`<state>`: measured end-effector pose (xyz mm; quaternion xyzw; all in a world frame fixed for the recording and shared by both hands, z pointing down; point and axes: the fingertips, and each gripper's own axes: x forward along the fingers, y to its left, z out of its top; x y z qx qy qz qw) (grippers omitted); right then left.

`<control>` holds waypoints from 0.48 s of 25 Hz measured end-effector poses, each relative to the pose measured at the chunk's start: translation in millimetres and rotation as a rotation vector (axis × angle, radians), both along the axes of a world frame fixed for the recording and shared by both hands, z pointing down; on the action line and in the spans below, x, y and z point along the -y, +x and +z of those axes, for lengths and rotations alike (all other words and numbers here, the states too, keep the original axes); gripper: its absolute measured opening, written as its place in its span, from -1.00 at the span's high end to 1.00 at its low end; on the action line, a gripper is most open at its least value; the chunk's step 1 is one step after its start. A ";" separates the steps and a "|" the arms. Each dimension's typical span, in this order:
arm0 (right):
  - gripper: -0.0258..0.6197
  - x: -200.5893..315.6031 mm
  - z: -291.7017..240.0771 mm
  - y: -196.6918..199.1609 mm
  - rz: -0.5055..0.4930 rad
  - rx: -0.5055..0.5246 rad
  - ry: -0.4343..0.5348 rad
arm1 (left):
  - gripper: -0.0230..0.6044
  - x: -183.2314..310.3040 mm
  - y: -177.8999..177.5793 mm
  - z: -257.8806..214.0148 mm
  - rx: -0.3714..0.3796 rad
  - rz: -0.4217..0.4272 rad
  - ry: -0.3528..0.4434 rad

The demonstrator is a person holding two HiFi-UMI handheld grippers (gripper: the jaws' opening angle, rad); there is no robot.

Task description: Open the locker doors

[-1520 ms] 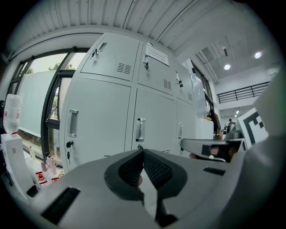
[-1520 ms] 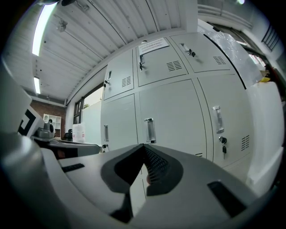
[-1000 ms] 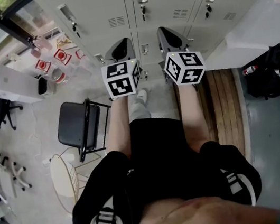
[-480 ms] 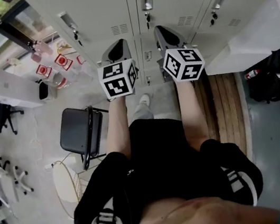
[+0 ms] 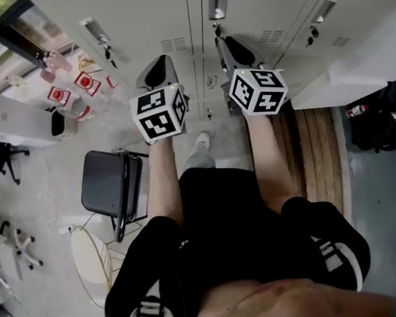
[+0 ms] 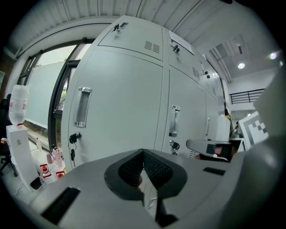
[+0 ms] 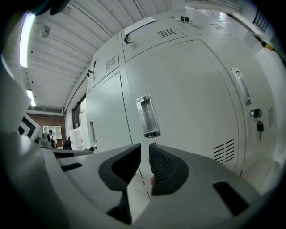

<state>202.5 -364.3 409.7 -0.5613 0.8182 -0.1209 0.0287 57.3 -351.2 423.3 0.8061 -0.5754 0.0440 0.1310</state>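
Now I have both grippers facing the lockers [image 5: 149, 11] at 12 o'clock in the head view, and every door I can see is closed; left gripper [image 6: 143, 153] jaws together, holding nothing, left door handle [image 6: 83, 107] at 10 o'clock from its tips; right gripper [image 7: 144, 150] jaws have just been opening, now a narrow gap, nothing between them; middle door handle [image 7: 147, 117] at 12 o'clock above its tips, untouched; chair [image 5: 115, 184] at 8 o'clock.

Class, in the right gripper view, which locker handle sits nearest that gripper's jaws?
The middle handle, above the right gripper, whose empty jaws have just been opening; the left handle and right handle lie farther off.
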 end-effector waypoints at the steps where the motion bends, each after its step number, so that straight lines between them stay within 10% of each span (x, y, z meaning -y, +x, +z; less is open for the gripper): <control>1: 0.74 4.0 3.5 0.2 0.003 -0.004 -0.008 | 0.89 2.4 1.7 1.5 0.003 0.003 -0.002; 12: 0.74 32.9 25.3 -2.8 0.013 0.010 -0.064 | 0.89 22.7 0.4 19.0 0.031 0.005 -0.039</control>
